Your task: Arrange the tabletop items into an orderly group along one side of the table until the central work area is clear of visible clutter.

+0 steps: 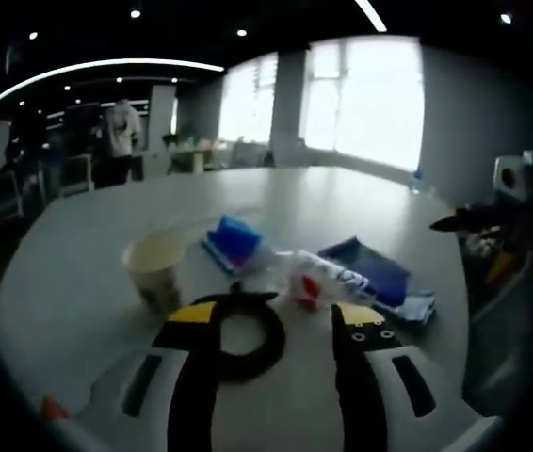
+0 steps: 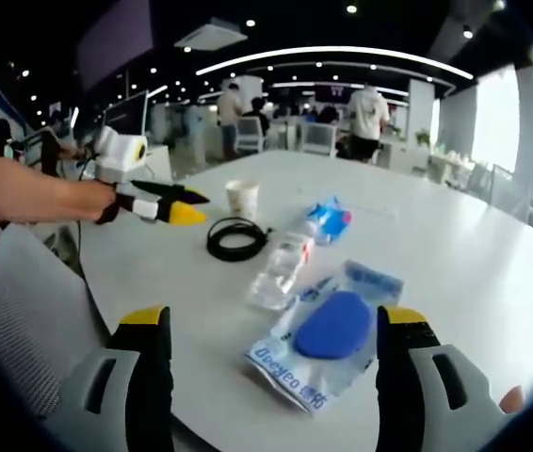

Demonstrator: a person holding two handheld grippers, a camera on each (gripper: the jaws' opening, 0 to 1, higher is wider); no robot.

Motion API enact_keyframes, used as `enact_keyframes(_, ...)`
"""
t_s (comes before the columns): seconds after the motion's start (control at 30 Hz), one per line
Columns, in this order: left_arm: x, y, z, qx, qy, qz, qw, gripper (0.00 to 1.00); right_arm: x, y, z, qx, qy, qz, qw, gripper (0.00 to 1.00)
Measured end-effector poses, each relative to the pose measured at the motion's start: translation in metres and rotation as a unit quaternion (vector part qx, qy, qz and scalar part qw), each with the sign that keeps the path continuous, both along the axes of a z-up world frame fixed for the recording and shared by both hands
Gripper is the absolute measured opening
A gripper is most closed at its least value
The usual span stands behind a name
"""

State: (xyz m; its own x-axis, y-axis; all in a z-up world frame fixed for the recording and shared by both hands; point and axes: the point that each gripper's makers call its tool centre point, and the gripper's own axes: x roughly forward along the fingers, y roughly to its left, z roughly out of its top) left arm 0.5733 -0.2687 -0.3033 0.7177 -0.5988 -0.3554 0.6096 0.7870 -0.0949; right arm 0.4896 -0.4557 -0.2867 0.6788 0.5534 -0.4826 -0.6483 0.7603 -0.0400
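black cable coil (image 2: 237,237), blue sponge (image 2: 333,325), white table (image 2: 455,254).

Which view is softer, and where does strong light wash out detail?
Left gripper view: softer overall, with the paper cup and plastic bottle blurred; the bright window blows out. Right gripper view: sharper, evenly lit by ceiling strips, the blue packet crisp; straight lines bow near the edges.
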Motion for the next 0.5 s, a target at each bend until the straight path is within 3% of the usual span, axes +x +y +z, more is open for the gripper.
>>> enact_keyframes(0.23,0.004,-0.009,0.004,0.000,-0.002,-0.007,1.0000,0.43,0.009,-0.001,0.003,-0.001,-0.003,0.000,1.0000,0.90)
enact_keyframes(0.5,0.014,-0.020,0.014,-0.003,-0.007,-0.009,0.9999,0.41,0.039,-0.010,0.022,-0.009,-0.027,-0.001,0.9996,0.90)
